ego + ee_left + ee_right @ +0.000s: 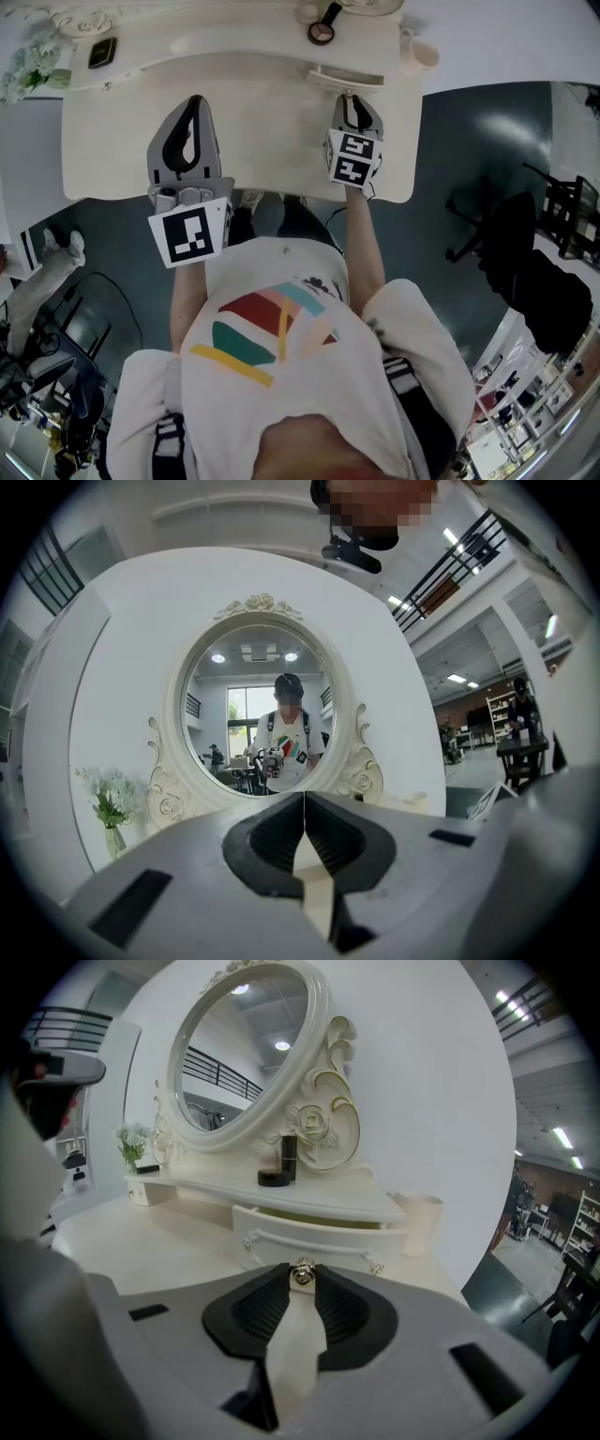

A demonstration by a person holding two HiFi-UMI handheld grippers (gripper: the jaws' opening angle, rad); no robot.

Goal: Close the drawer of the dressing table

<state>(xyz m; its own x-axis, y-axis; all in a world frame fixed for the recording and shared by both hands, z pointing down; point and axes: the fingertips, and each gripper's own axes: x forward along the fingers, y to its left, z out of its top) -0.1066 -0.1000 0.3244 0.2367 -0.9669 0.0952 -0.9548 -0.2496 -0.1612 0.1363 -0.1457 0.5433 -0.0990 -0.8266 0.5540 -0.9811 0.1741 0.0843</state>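
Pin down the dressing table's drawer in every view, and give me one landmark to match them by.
Head view: the drawer is at top centre-right, slightly open under the shelf, just beyond the right hand-held gripper.
Left gripper view: not in it.
Right gripper view: the drawer is at the centre, its knob clamped at the jaw tips.
Shared landmark: the white flowers at the table's left end.

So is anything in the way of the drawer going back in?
Nothing I can see. The drawer sticks out a little under the shelf, and the gap behind its front looks clear. The right gripper has its jaws on the knob.
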